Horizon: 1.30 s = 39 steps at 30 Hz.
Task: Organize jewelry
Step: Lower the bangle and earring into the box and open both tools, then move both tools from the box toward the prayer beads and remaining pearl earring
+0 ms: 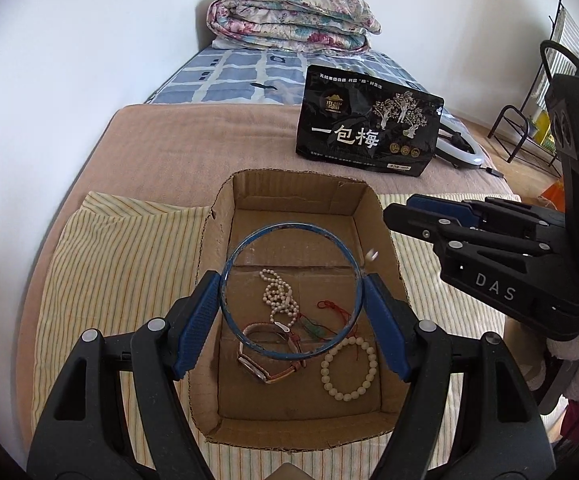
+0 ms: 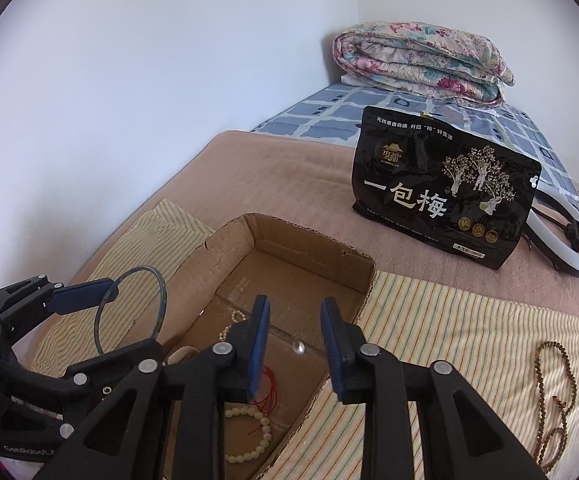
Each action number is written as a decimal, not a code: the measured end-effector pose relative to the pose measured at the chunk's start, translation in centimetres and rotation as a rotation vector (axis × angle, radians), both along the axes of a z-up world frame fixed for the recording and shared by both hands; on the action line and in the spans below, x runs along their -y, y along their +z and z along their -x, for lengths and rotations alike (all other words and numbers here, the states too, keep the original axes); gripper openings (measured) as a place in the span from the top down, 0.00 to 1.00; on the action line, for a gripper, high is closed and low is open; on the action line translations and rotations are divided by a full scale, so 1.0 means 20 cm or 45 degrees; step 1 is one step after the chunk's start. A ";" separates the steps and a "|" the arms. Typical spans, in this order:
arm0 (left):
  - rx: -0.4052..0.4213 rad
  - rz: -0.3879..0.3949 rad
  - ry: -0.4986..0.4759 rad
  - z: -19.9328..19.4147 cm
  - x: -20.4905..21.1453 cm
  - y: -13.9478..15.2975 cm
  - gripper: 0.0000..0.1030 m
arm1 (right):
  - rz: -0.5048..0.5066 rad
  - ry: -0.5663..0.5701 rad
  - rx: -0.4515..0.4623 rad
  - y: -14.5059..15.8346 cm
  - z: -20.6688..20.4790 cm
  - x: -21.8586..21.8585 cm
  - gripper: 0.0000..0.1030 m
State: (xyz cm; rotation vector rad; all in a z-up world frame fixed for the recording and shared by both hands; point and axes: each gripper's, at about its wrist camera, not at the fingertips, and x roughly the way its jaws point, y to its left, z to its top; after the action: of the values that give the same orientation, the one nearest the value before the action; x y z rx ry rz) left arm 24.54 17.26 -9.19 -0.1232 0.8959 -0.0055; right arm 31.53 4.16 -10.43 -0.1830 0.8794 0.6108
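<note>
Left wrist view, left gripper (image 1: 292,294) clamping blue bangle (image 1: 291,232) above cardboard box (image 1: 225,216) (bracelets, watch inside), right gripper (image 2: 294,334) parted, empty, over box.

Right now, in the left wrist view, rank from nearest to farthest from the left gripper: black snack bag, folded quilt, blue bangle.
1. Blue bangle, clamped in the left gripper.
2. Black snack bag, beyond the box, right.
3. Folded quilt, at the far wall.

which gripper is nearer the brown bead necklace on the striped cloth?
Right. The right gripper is over the box, with the brown bead necklace just to its right. The left gripper, holding the blue bangle, sits beyond the box's far side.
</note>
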 end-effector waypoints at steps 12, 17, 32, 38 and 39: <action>-0.034 -0.024 -0.018 -0.01 0.04 -0.02 0.24 | -0.016 -0.054 0.032 0.04 0.00 0.05 0.29; -0.027 -0.021 -0.016 0.00 0.05 -0.01 0.24 | -0.018 -0.065 0.039 0.06 0.01 0.08 0.28; 0.024 -0.063 -0.054 0.02 0.16 0.05 0.24 | -0.024 -0.091 0.065 0.13 0.07 0.27 0.27; 0.048 -0.089 -0.090 0.04 0.24 0.07 0.24 | -0.008 -0.121 0.081 0.16 0.11 0.42 0.27; 0.053 -0.090 -0.096 0.04 0.25 0.07 0.24 | -0.006 -0.131 0.082 0.16 0.11 0.45 0.27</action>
State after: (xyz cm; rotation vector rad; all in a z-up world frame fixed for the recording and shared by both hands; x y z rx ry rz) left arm 23.82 12.16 -7.76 -0.0232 0.8579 -0.0462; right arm 29.29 -4.94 -7.15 -0.1518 0.8197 0.5085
